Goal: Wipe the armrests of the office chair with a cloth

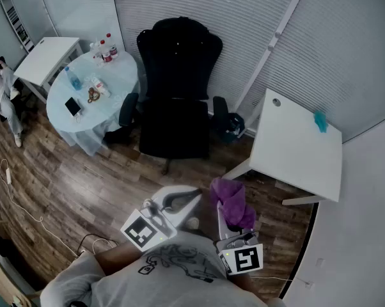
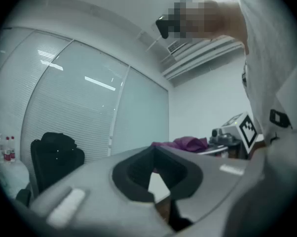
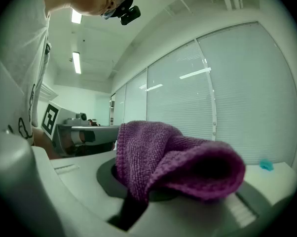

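Two pieces flank the office chair [image 1: 176, 101]: round table [image 1: 119, 75], white desk [image 1: 295, 149]. Right gripper [image 1: 222, 206] jaws clamp cloth [image 1: 236, 200]; left gripper [image 1: 191, 198] jaws together.

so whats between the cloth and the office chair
Just bare wood floor lies between the purple cloth in the right gripper and the office chair, as the head view shows.

Cloth [image 3: 173, 162] covers tips of fingers [image 3: 69, 181] of right gripper [image 1: 233, 215]; gap between them hidden. Office chair [image 1: 176, 101] base mostly hidden under seat. Items on round tabletop [image 1: 123, 75] too small to identify. Teal thing [image 1: 320, 121] on white tabletop [image 1: 295, 152] indistinct. Person [image 1: 2, 89] cut off at left edge.
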A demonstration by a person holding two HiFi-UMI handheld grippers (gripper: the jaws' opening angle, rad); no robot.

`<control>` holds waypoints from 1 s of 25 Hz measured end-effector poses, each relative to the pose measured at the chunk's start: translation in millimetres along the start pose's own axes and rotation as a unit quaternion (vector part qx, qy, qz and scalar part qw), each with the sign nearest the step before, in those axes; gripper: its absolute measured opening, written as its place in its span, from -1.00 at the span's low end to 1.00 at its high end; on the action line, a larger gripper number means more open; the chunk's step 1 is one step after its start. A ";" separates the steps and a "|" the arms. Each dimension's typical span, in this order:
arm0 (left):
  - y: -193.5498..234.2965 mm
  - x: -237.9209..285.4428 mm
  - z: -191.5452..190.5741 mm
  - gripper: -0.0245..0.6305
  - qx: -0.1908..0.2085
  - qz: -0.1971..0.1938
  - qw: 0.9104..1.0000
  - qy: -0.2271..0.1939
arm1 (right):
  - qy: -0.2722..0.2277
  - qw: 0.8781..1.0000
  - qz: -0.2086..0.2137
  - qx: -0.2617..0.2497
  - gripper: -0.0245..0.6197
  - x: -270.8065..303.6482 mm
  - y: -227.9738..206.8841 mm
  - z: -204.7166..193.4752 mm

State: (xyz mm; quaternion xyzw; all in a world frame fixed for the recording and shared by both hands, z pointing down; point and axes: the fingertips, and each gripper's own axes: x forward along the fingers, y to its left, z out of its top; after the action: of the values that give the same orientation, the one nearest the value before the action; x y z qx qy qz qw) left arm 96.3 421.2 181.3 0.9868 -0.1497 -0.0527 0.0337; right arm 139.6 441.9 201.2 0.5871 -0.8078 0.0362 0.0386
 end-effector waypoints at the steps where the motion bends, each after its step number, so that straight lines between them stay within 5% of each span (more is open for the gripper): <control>1: -2.0 3.3 -0.6 -0.92 0.001 -0.001 1.000 0.002 | 0.005 1.000 0.002 -0.003 -0.84 -2.2 -3.0 -2.0; 25: -43.1 68.2 -19.9 -0.92 0.003 0.020 1.000 0.012 | 0.012 0.999 0.040 0.010 -0.84 -45.6 -64.7 -18.2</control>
State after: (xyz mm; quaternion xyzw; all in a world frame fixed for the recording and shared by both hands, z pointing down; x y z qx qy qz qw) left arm 175.9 442.9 191.1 0.9842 -0.1694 -0.0401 0.0335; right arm 215.5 467.0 215.4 0.5539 -0.8299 0.0526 0.0411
